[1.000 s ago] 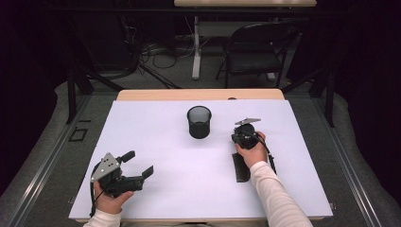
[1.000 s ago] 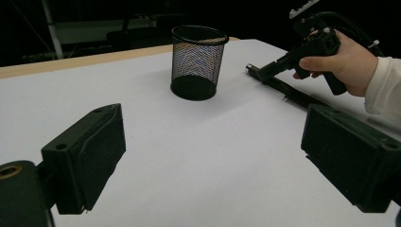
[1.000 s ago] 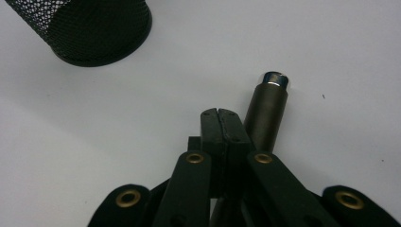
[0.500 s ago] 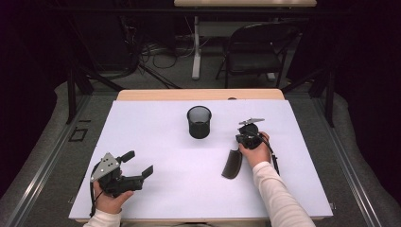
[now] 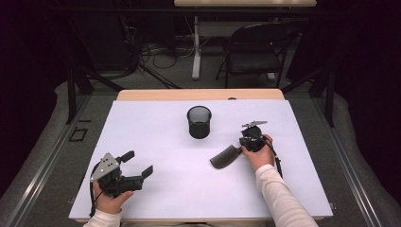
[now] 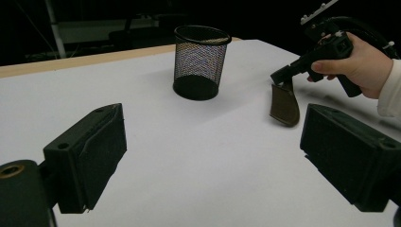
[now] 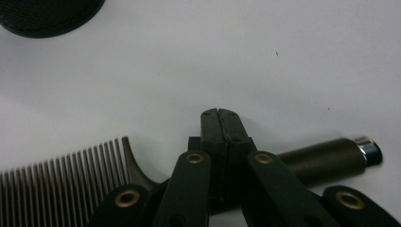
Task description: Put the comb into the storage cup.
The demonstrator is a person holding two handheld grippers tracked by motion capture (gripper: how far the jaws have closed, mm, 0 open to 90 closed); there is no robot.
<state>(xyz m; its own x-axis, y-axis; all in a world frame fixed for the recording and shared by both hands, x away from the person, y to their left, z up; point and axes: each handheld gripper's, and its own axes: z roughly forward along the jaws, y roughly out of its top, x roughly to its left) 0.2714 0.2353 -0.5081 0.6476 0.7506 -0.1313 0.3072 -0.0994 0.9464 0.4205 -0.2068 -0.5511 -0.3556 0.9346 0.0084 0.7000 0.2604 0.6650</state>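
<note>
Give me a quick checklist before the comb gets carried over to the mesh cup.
1. Right hand-held gripper shut on the comb at its handle: ok.
2. Comb lifted off the white table: cannot tell; its toothed end hangs low, near the surface.
3. Mesh cup upright with its mouth open: ok.
4. Table between comb and cup free of obstacles: ok.
5. Left hand-held gripper open, at the near left, away from the path: ok.
6. Comb in line with the cup's mouth: not ok; it sits to the cup's right and nearer the person.
</note>
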